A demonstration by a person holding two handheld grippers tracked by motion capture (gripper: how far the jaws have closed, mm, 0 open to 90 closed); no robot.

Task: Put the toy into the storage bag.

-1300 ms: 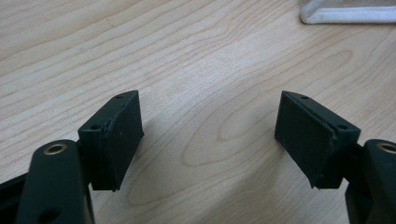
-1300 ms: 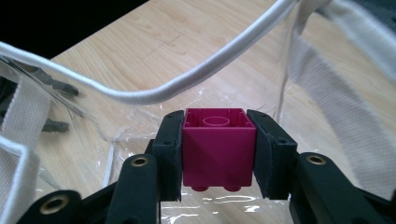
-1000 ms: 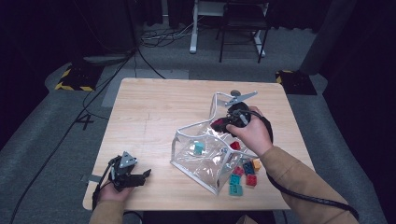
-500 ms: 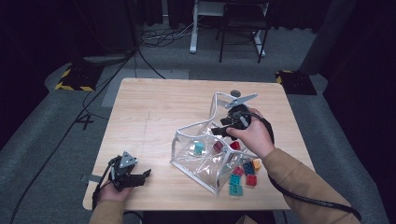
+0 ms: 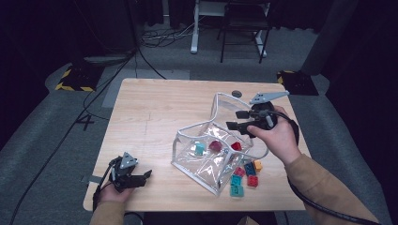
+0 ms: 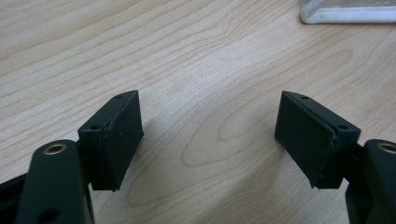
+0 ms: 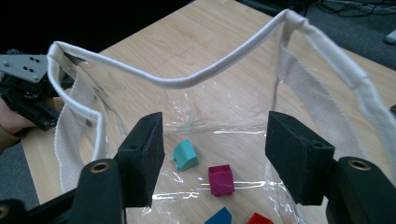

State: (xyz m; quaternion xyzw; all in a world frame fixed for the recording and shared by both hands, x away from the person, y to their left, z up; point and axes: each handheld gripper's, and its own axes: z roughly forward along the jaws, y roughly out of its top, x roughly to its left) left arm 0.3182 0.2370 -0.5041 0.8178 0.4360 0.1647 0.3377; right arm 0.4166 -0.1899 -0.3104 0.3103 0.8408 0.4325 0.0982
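Both jaw pairs gape empty; I'd steer my right gripper (image 5: 238,120) clear of the clear, white-trimmed plastic bag (image 5: 206,161) toward the loose coloured toy blocks (image 5: 246,176).

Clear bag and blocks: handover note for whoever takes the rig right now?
Right gripper: open, nothing between the jaws, held over the clear bag; its jaws have just been opening.
Left gripper: open, idle on the table near the front left corner.
Done: teal block, magenta block, a blue and a red one lie in the bag.
Left: loose blocks on the table beside the bag, near the front edge, probably go in next.
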